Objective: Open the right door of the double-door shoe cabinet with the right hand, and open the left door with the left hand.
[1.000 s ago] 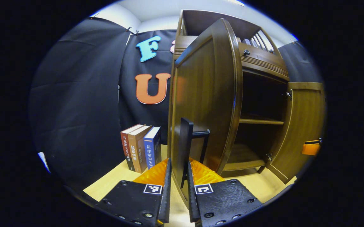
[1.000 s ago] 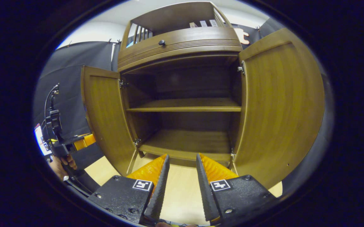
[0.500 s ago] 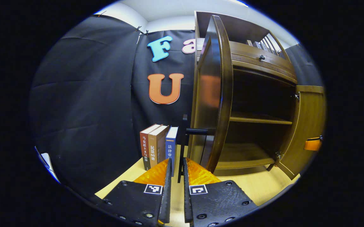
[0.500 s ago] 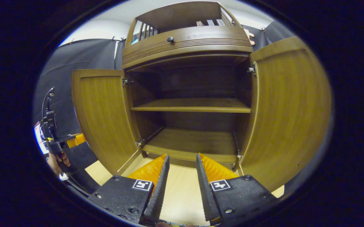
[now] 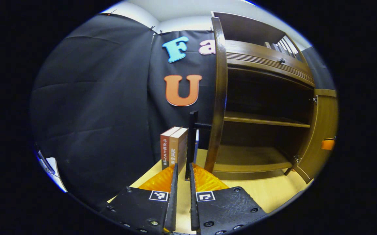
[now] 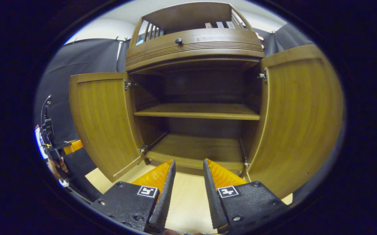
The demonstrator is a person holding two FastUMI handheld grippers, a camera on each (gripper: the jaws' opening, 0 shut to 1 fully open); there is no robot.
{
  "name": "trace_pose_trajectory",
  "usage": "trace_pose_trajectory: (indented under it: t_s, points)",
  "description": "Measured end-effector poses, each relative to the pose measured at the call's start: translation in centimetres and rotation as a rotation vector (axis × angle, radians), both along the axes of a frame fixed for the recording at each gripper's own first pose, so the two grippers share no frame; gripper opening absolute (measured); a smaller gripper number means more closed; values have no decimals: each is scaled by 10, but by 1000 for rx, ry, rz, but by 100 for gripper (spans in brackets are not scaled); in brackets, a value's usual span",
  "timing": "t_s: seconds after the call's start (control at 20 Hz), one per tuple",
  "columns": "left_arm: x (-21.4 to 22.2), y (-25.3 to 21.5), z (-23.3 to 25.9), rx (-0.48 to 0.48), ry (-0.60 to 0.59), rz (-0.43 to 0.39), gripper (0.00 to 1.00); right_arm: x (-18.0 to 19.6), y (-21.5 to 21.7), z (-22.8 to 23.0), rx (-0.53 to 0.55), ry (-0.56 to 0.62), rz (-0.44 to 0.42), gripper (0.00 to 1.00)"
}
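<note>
Standing on a pale wooden tabletop (image 6: 188, 199), the shoe cabinet (image 6: 196, 44) is of glossy brown wood with a ribbed cornice, a small round dark knob (image 6: 178, 41) and a railed top shelf. Both doors are swung wide, showing a flat middle shelf (image 6: 196, 111) and a bare floor board inside.

In the left gripper view, the left door (image 5: 219, 94) is seen edge-on as a thin, curved strip. Its handle (image 5: 193, 140), a slim dark bar on a short bracket, stands upright between the fingers of the left claw (image 5: 182, 178), which are nearly together on either side of it; whether both press on the bar cannot be told. Just behind stand upright books (image 5: 174, 147) with red and tan spines bearing printed characters too small to read.

In the right gripper view, the right claw (image 6: 188, 171) hangs released, its ridged fingers apart over the tabletop before the cabinet's base, grasping nothing. The right door (image 6: 301, 120) shows its smooth inner panel with metal hinges. Far left, a hand (image 6: 56, 164) holds the other gripper beside the left door.
</note>
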State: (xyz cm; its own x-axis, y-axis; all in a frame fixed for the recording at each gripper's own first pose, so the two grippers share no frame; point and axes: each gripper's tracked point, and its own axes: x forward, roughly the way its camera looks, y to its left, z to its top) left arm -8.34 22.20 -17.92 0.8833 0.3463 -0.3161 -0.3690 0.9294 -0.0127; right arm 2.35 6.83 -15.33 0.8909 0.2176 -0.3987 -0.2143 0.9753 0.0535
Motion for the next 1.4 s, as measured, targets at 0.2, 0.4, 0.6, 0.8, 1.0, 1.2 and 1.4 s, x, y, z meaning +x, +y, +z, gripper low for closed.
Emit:
trace_pose_trajectory:
  t_s: [0.2,0.4,0.6,0.8,1.0,1.2,1.4]
  points:
    - [-6,11,11,11,-26,36,17,1,-4,4,4,-6,-29,54]
    - [-17,2,35,36,-58,63,17,9,-19,18,10,-36,-74,54]
    - [-21,-3,76,122,-124,99,17,9,-34,46,0,-99,-119,54]
    - [-8,-32,116,101,-213,75,47,9,-45,72,-32,-172,-139,67]
    - [12,-73,140,43,-253,17,65,8,-49,88,-18,-209,-140,88]
    - [34,-121,154,25,-254,-96,93,3,-63,101,-14,-231,-168,90]
    - [45,-167,137,57,-186,-182,100,-1,-79,106,-3,-255,-214,89]
